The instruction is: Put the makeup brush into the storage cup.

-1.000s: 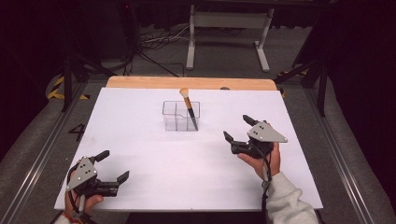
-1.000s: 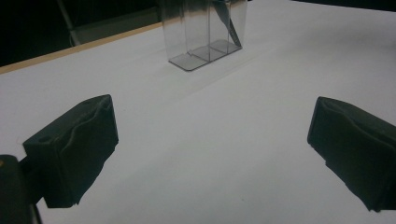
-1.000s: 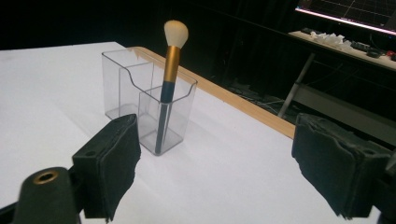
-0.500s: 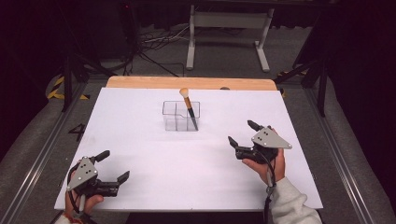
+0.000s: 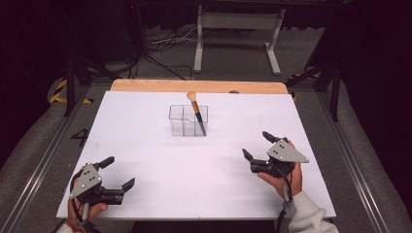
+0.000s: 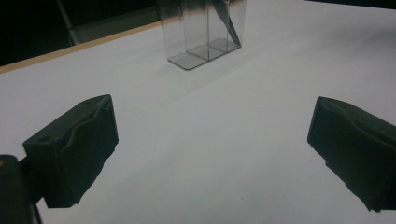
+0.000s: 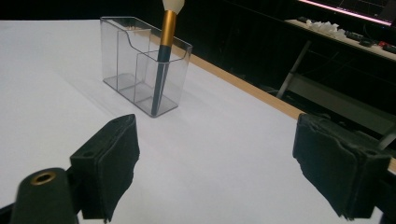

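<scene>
Brush [image 5: 196, 112] upright in clear holder [image 5: 188, 120].
Left gripper [image 5: 119, 172] and right gripper [image 5: 257, 145]: fingers wide apart, empty (low over counter [image 5: 160, 150]).

Metal stand [image 5: 238, 34], floor cables [image 5: 163, 46]

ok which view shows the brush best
The right gripper view: the brush stands close and sharp, its gold band and dark handle leaning in the clear holder, only the bristle tip cropped. The high view shows the whole brush, but small. The left gripper view catches just its dark lower handle.
</scene>
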{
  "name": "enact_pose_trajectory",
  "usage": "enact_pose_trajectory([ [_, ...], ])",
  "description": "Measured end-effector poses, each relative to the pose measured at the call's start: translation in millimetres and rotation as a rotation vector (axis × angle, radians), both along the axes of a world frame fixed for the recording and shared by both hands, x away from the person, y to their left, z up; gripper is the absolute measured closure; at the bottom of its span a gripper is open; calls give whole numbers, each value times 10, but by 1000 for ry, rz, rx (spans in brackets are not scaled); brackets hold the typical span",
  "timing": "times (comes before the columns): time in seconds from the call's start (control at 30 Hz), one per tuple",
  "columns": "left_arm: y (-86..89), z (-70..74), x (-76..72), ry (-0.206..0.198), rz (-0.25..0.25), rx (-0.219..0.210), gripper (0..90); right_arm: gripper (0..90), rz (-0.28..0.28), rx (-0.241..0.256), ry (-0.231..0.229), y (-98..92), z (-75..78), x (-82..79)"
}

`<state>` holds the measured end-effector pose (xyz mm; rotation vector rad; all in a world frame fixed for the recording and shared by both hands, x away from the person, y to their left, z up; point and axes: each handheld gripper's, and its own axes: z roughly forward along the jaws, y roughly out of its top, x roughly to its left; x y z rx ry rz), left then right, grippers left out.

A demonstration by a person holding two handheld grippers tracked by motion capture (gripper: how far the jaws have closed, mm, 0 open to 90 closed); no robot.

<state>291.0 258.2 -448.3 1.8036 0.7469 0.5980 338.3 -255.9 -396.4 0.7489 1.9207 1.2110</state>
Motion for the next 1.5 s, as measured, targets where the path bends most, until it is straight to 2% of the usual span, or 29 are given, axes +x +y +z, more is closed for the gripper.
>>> enact_pose_trajectory([
  [0.43,-4,2,-2,-1,-3,6,25,148,-4,-28,5,-128,-76,-88],
  [0.97,-7,2,-2,-1,-5,8,25,141,-15,-30,33,-315,-170,-170],
  [1.17,-8,3,-2,-2,-5,11,25,138,-24,-63,45,-399,-240,-215],
  [1.5,-19,-2,4,2,-4,11,25,134,-44,-50,76,-566,-336,-307],
])
